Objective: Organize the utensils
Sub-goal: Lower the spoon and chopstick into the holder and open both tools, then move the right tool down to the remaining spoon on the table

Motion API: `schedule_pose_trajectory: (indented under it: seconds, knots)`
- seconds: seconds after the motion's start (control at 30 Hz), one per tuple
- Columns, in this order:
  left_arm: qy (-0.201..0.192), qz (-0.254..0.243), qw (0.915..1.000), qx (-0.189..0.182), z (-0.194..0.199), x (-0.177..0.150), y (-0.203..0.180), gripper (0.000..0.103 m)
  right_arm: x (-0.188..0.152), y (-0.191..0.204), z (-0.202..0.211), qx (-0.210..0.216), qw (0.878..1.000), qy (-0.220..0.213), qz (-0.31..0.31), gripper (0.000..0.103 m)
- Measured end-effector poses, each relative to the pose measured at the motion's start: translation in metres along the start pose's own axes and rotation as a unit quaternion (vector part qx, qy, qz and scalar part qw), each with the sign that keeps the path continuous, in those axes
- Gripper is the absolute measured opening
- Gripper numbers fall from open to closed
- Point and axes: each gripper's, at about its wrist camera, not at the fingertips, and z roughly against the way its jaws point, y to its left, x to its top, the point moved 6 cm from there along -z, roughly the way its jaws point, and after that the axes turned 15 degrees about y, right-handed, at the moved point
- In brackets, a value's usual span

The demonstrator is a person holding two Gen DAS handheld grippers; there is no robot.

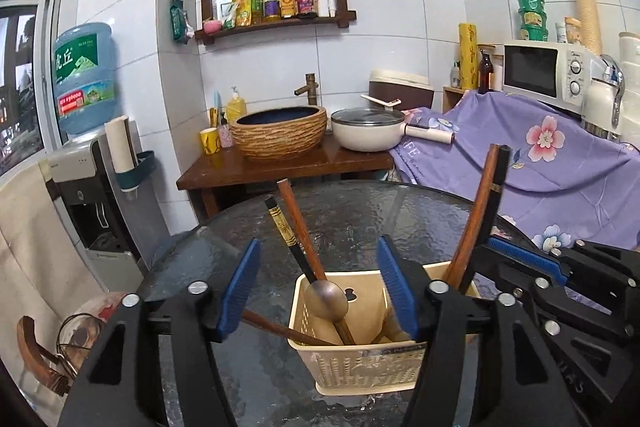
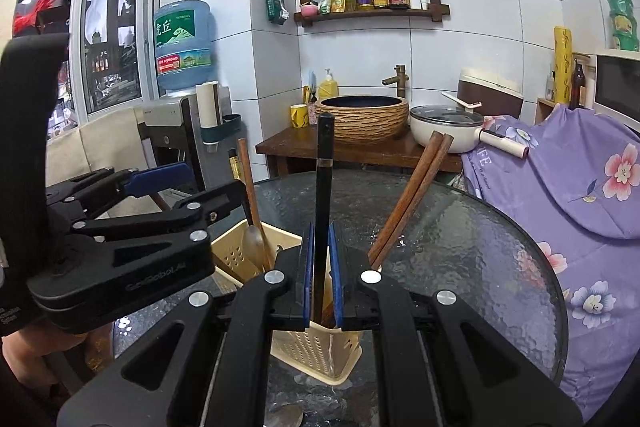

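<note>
Glass table; right tool clamps black chopstick.

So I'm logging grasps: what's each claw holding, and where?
Right claw grips the black chopstick at its lower shaft; left claw is open, holding nothing.

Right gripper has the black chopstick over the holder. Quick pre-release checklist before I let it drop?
1. Right gripper shut on black chopstick: ok.
2. Chopstick near upright: ok.
3. Tip inside the utensil holder: ok, it enters the rim.
4. Tip touching the bottom: cannot tell.
5. Left gripper open, straddling the holder but not gripping: not ok if you want it steadied.
6. Holder upright on the glass table: ok.
</note>
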Motion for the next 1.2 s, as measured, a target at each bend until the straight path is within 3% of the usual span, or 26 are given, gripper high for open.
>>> schedule_pose_trajectory:
  seconds: [0.03, 0.07, 0.13, 0.2, 0.33, 0.5, 0.63, 0.73, 0.93, 1.2]
  knots:
    - [-0.003, -0.001, 1.0000, 0.000, 0.002, -0.001, -0.001, 0.064, 0.000, -0.002, 0.000, -0.003, 1.000, 0.000, -0.003, 0.016]
    - [-0.007, -0.001, 1.0000, 0.001, 0.005, -0.001, -0.001, 0.072, -0.001, -0.003, 0.001, -0.003, 1.000, -0.001, -0.006, 0.031]
    - [-0.022, 0.004, 0.9997, 0.014, 0.012, -0.003, 0.000, 0.077, -0.003, -0.008, 0.005, 0.003, 1.000, -0.008, -0.018, 0.040]
    - [-0.029, 0.008, 0.9995, 0.011, 0.017, -0.004, 0.003, 0.085, -0.004, -0.012, 0.011, 0.004, 0.999, -0.015, -0.028, 0.040]
    - [-0.035, 0.020, 0.9991, 0.013, 0.025, -0.008, 0.011, 0.087, -0.006, -0.015, 0.026, 0.004, 0.999, -0.026, -0.032, 0.046]
    - [-0.049, 0.049, 0.9974, 0.021, 0.041, -0.031, 0.029, 0.096, -0.021, -0.012, 0.043, -0.016, 0.999, -0.022, -0.028, 0.049]
    - [-0.018, 0.067, 0.9973, 0.023, 0.033, -0.062, 0.041, 0.096, -0.047, -0.004, 0.044, -0.006, 1.000, 0.008, -0.025, 0.050]
    - [0.012, 0.089, 0.9958, 0.018, 0.022, -0.085, 0.050, 0.096, -0.066, 0.001, 0.039, -0.009, 0.999, 0.027, -0.022, 0.059]
    - [0.068, 0.136, 0.9883, 0.002, -0.002, -0.134, 0.061, 0.096, -0.115, 0.011, 0.006, 0.001, 0.995, 0.097, -0.021, 0.060]
    - [0.093, 0.148, 0.9845, 0.019, -0.006, -0.166, 0.067, 0.096, -0.170, 0.014, -0.043, 0.009, 0.979, 0.196, -0.052, 0.060]
